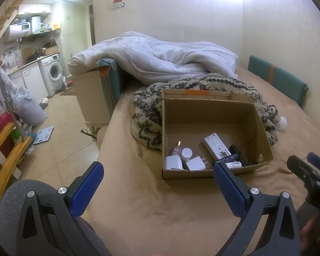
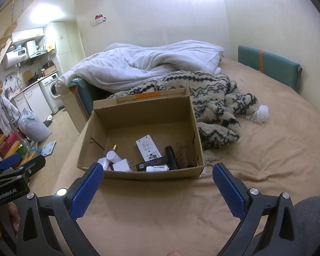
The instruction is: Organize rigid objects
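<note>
Box (image 2: 138, 128) at frame centre on the bed (image 2: 266, 160) holds remote (image 2: 148, 147), chargers and bottles, apparently gathered for tidying, while left gripper (image 1: 157, 181) and right gripper (image 2: 157, 181) hover empty, fingers spread.

"GenRobot.AI" — white lettering on left gripper (image 2: 9, 166) body.

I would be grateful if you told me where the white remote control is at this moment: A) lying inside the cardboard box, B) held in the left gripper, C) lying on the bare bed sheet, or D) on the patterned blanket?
A: the white remote control lies flat on the floor of the cardboard box, among the chargers and bottles, while the left gripper and the right gripper are both open and empty.
</note>
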A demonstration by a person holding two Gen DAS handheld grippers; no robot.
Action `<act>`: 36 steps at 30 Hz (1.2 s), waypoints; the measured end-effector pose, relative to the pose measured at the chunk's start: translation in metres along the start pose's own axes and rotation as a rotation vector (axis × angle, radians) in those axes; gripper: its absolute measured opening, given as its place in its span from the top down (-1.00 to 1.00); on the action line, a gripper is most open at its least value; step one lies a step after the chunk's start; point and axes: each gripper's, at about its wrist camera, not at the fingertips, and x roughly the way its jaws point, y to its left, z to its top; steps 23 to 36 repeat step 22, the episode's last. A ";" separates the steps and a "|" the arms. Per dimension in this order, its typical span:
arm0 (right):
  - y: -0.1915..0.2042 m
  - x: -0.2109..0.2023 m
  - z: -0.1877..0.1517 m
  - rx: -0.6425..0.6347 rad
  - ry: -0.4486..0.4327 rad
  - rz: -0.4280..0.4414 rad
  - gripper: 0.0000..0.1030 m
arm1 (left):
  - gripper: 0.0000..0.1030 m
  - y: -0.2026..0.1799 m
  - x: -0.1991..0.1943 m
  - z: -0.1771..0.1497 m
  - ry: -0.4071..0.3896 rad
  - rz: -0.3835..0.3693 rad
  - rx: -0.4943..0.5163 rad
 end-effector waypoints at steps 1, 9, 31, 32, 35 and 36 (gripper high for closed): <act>0.000 0.000 0.000 0.000 0.000 0.000 -1.00 | -0.99 0.000 0.000 0.000 -0.001 0.001 0.000; 0.000 0.000 0.000 0.000 0.000 0.000 -1.00 | -0.99 0.000 0.000 -0.001 0.001 0.000 0.002; -0.001 0.000 0.000 0.001 -0.001 0.002 -1.00 | -0.99 -0.001 0.000 -0.006 0.005 -0.015 0.028; -0.001 0.000 0.000 0.001 -0.001 0.002 -1.00 | -0.99 -0.001 0.000 -0.006 0.005 -0.015 0.028; -0.001 0.000 0.000 0.001 -0.001 0.002 -1.00 | -0.99 -0.001 0.000 -0.006 0.005 -0.015 0.028; -0.001 0.000 0.000 0.001 -0.001 0.002 -1.00 | -0.99 -0.001 0.000 -0.006 0.005 -0.015 0.028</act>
